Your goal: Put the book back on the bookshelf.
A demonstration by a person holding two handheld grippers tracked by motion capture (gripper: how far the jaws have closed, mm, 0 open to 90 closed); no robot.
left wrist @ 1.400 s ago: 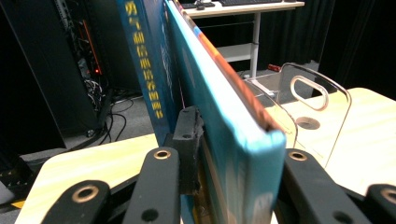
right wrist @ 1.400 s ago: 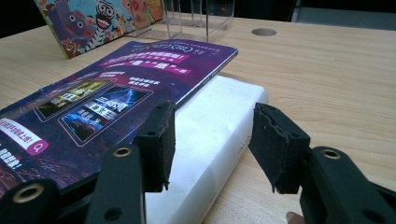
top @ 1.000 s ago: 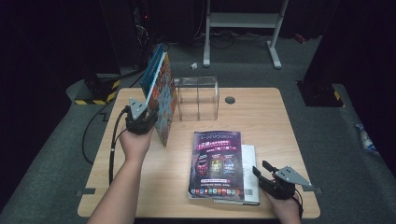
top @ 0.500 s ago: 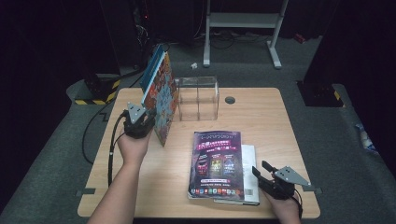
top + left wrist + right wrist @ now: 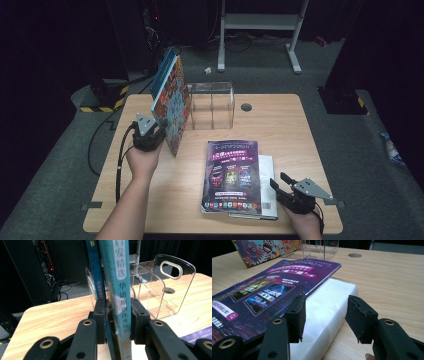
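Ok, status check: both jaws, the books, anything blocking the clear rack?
Left gripper shut on upright books, beside clear rack. Right gripper open, at white book under purple magazine. Rack path clear.

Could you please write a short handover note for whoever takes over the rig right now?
Left gripper: shut on two books, held upright by their spines, left of the clear rack.
Right gripper: open, over the white book at the table's near right.
Purple book lies on the white one.
Done: nothing in the rack yet.
Left, probably: slot the held books, then the other two.
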